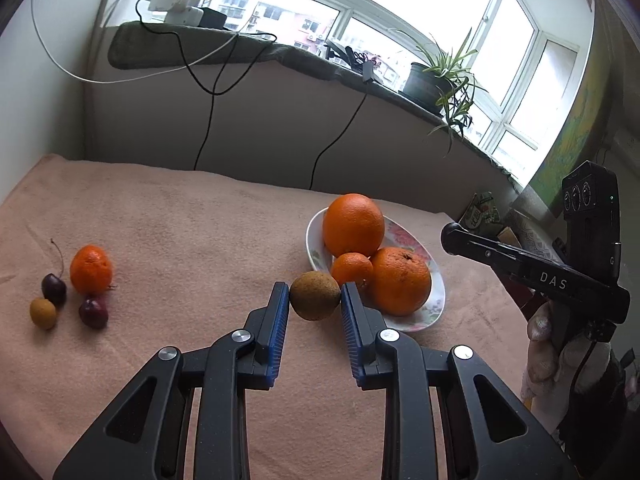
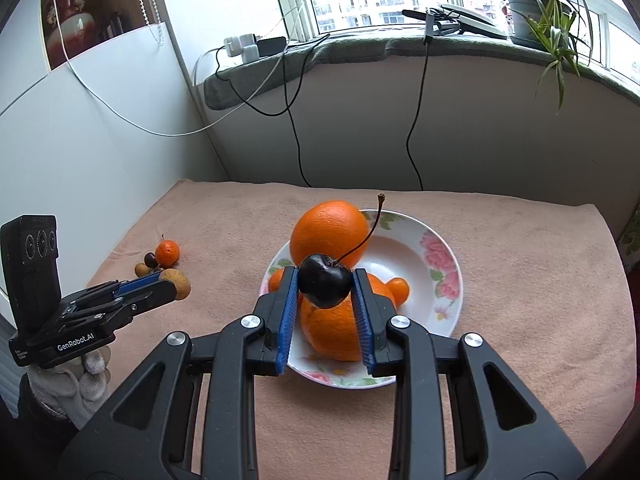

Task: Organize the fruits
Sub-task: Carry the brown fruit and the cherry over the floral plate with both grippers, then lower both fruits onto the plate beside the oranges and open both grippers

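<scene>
- Meanwhile, at the far left of the pink-covered desk (image 1: 168,216), a small mandarin (image 1: 91,269), two cherries (image 1: 54,288) and a small brown fruit (image 1: 42,313) lie loose in a cluster, well apart from the plate. They look like the work still left; being round, any of them could roll if a finger brushes the group while reaching for just one.
- Next, the left gripper (image 1: 315,298) has its jaws nearly closed on a round brown fruit (image 1: 315,295), held right at the very tips of the blue pads, above the cloth and just beside the plate's near rim. With so little pad on a round skin, a quick swing or twist could let it pop out and drop short of the plate.
- Then the flowered plate (image 2: 440,264) already holds a large orange (image 2: 328,232), a second orange (image 2: 332,328) and a small mandarin (image 2: 398,290), stacked close. A fruit released onto that pile may well roll off over the low rim; the bare right side of the plate looks the safer landing.
- Lastly, the right gripper (image 2: 325,286) hangs over the plate, jaws almost shut on a dark cherry (image 2: 323,286), stem upward. Squeezing harder would likely bruise or split it, and the two grippers, both near the plate, could knock each other.
</scene>
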`<state>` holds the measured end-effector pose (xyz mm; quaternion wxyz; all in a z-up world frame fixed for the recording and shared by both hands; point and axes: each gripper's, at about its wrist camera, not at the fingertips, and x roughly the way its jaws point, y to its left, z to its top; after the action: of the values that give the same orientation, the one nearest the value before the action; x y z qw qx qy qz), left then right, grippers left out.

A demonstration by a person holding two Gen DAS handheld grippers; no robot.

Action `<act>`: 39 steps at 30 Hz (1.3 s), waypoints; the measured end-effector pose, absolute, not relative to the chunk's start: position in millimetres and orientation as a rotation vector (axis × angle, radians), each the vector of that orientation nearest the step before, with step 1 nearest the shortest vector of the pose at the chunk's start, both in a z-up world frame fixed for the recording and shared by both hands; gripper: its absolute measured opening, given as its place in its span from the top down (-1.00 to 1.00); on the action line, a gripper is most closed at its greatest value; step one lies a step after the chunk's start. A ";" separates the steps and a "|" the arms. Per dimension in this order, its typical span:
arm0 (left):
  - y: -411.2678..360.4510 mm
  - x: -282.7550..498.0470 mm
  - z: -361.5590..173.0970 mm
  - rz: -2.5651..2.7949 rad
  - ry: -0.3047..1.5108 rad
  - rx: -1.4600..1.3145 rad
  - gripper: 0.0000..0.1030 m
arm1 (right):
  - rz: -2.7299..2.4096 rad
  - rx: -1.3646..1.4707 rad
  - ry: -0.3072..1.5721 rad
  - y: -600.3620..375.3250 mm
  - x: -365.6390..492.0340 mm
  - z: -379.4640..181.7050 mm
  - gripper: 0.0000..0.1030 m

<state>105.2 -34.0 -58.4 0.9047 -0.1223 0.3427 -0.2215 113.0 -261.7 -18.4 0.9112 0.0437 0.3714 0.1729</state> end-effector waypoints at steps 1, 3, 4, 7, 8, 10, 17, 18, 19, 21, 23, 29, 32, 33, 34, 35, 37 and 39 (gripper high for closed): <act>-39.1 105.9 -58.6 -0.467 0.712 -0.248 0.51 | 0.347 0.090 0.768 -266.7 113.8 -19.9 0.46; -49.7 109.3 -58.5 -0.484 0.717 -0.237 0.51 | 0.330 0.093 0.774 -275.2 116.4 -23.0 0.46; -54.9 109.8 -58.1 -0.492 0.718 -0.232 0.51 | 0.323 0.096 0.777 -279.7 116.5 -24.7 0.46; -69.0 114.3 -54.5 -0.513 0.715 -0.219 0.51 | 0.307 0.108 0.786 -291.8 120.1 -29.5 0.46; -73.3 116.1 -53.1 -0.520 0.712 -0.215 0.51 | 0.303 0.110 0.791 -295.3 121.0 -31.9 0.46; -84.0 121.8 -50.1 -0.534 0.710 -0.205 0.51 | 0.295 0.113 0.801 -300.9 123.3 -36.4 0.46; -116.7 138.2 -44.3 -0.574 0.707 -0.160 0.51 | 0.283 0.123 0.829 -312.7 129.2 -51.6 0.45; -120.6 140.2 -43.8 -0.579 0.707 -0.156 0.51 | 0.282 0.126 0.832 -313.9 130.2 -53.1 0.46; -123.6 141.0 -44.1 -0.583 0.707 -0.153 0.51 | 0.282 0.128 0.835 -314.7 131.0 -54.8 0.46; -130.0 145.6 -43.8 -0.589 0.709 -0.145 0.51 | 0.283 0.128 0.841 -315.3 132.3 -57.8 0.46; -136.0 149.7 -43.6 -0.592 0.711 -0.136 0.51 | 0.283 0.122 0.845 -314.6 133.9 -60.4 0.46; -147.4 156.7 -43.7 -0.594 0.718 -0.114 0.51 | 0.287 0.100 0.851 -310.2 135.1 -64.2 0.46; -151.3 157.8 -44.0 -0.596 0.720 -0.103 0.51 | 0.291 0.099 0.849 -308.3 135.7 -64.0 0.45; -152.6 158.2 -43.8 -0.595 0.719 -0.100 0.51 | 0.292 0.098 0.849 -307.7 135.9 -64.0 0.45; -153.6 158.5 -43.9 -0.595 0.719 -0.098 0.51 | 0.293 0.097 0.849 -307.0 135.5 -64.1 0.45; -153.9 159.3 -43.8 -0.596 0.719 -0.097 0.51 | 0.294 0.096 0.850 -306.6 135.3 -64.4 0.45; -155.2 160.5 -43.9 -0.595 0.720 -0.094 0.51 | 0.296 0.090 0.852 -305.5 134.9 -65.1 0.45; -155.9 162.4 -44.3 -0.592 0.722 -0.092 0.51 | 0.295 0.085 0.853 -304.6 134.7 -66.0 0.45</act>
<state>162.4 -155.9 -44.3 0.8920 -0.0441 0.3480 -0.2851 134.7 -304.6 -66.0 0.8991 0.0411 0.4119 0.1426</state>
